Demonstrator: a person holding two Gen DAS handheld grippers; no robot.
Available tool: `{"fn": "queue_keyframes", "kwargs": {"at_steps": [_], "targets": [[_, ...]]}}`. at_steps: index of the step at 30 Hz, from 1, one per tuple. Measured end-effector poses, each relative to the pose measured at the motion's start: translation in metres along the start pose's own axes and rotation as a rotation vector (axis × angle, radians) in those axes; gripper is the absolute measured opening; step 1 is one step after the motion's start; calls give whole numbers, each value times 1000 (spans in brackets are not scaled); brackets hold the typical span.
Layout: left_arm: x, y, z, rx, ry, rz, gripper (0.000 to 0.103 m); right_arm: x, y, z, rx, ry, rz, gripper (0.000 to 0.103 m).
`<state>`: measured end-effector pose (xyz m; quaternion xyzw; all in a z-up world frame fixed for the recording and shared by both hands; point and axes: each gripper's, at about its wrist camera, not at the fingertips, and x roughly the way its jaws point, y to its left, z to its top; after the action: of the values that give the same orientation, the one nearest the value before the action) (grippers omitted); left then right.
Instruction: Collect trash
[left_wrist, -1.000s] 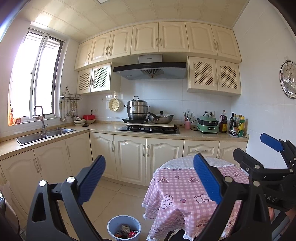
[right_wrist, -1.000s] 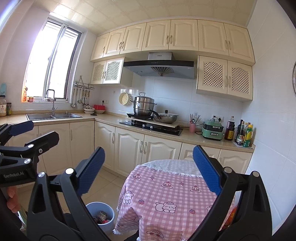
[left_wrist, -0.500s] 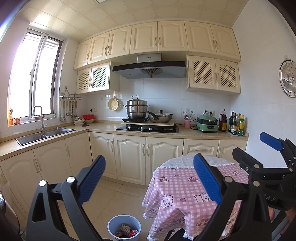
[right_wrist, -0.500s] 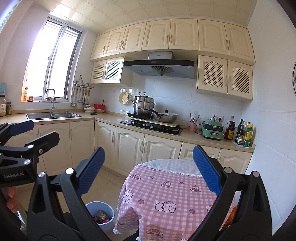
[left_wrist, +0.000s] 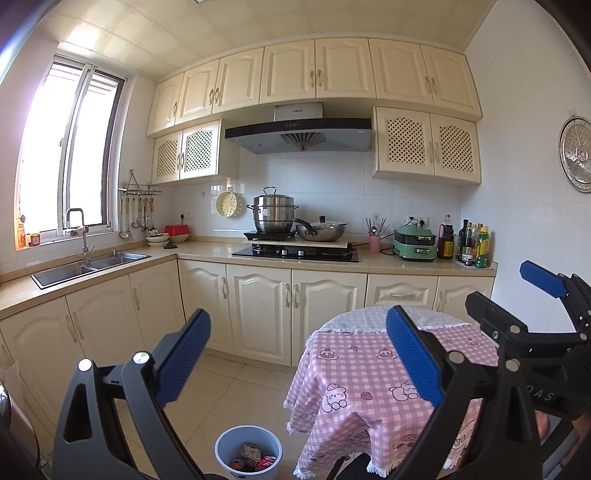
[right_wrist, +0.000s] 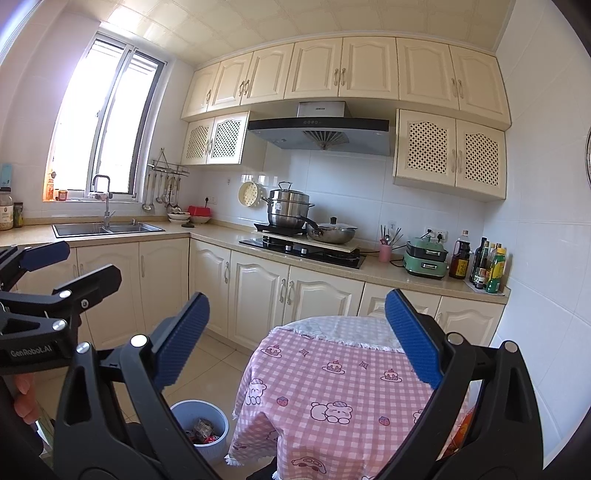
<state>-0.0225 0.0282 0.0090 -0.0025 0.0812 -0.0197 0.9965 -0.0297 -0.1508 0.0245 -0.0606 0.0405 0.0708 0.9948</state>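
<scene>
Legibly, we read "GenRobot.AI" on our left gripper (right_wrist: 48, 264); both it and our right gripper (right_wrist: 297, 332) were spread apart, empty. Trash in the bin (left_wrist: 248, 455) stayed indistinct, the table (right_wrist: 332, 369) cropped.

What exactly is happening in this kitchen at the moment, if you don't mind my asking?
A person holds a two-finger gripper in each hand, aimed across the kitchen. The left gripper and the right gripper are both open and hold nothing. Ahead stands a round table under a pink checked cloth, its visible top bare. On the floor beside it, a blue bin already holds crumpled wrappers and cans. No loose trash shows elsewhere, so collecting looks paused or finished.
</scene>
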Motion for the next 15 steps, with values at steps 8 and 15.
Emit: {"fn": "queue_keyframes", "kwargs": {"at_steps": [8, 15], "targets": [[7, 2, -2, 7, 25, -4, 94, 2, -1, -5, -1, 8, 3, 94], [11, 4, -3, 10, 40, -5, 94, 7, -8, -9, 0, 18, 4, 94]]}}
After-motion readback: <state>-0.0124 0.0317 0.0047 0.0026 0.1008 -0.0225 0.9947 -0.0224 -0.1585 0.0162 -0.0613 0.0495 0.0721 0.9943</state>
